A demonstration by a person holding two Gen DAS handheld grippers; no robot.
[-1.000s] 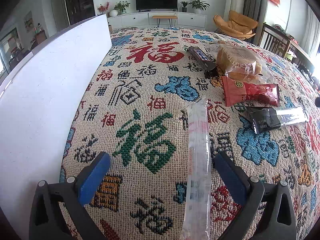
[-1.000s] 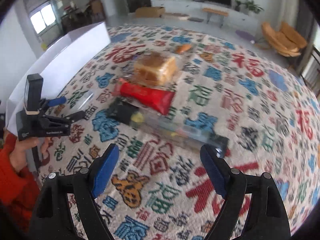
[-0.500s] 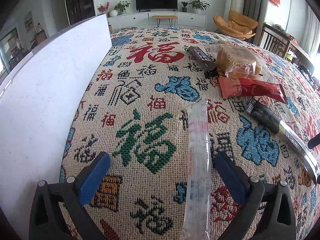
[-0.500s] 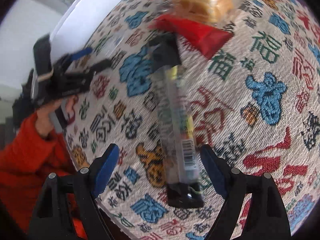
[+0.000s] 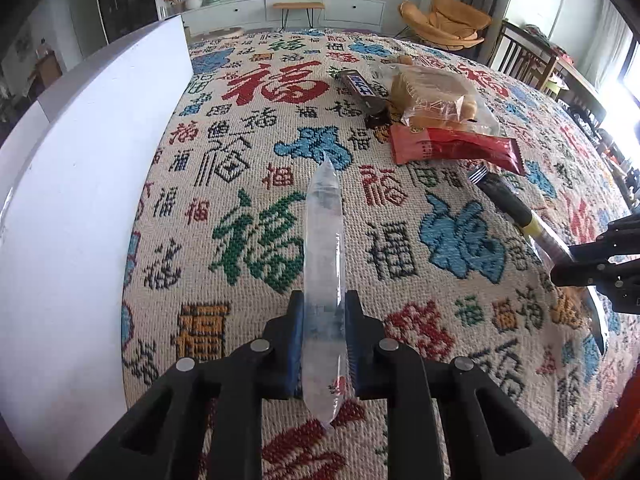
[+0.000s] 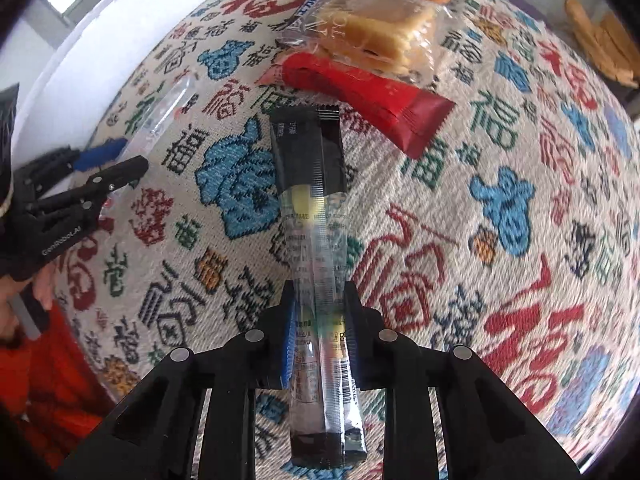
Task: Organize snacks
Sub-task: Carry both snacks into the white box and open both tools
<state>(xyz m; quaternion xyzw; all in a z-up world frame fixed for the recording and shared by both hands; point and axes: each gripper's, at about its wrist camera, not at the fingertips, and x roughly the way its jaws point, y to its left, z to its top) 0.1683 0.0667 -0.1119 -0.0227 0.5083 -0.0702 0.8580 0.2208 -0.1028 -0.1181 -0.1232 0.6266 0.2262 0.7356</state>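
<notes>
The left gripper (image 5: 324, 332) has its fingers clamped on a long clear snack packet (image 5: 323, 264), which points away over the patterned cloth (image 5: 256, 128). The right gripper (image 6: 320, 336) is closed on a black and clear snack stick (image 6: 316, 216). Farther away lie a red packet (image 6: 360, 96), a bagged bread (image 6: 380, 28) and a dark chocolate bar (image 5: 360, 88). A white board (image 5: 80, 200) stands at the left.

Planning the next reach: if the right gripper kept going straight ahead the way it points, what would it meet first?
The right gripper, shut on the black-and-clear stick packet, points toward the red foil snack pouch; the packet's black tip would likely touch it first, though depth is unclear.
</notes>
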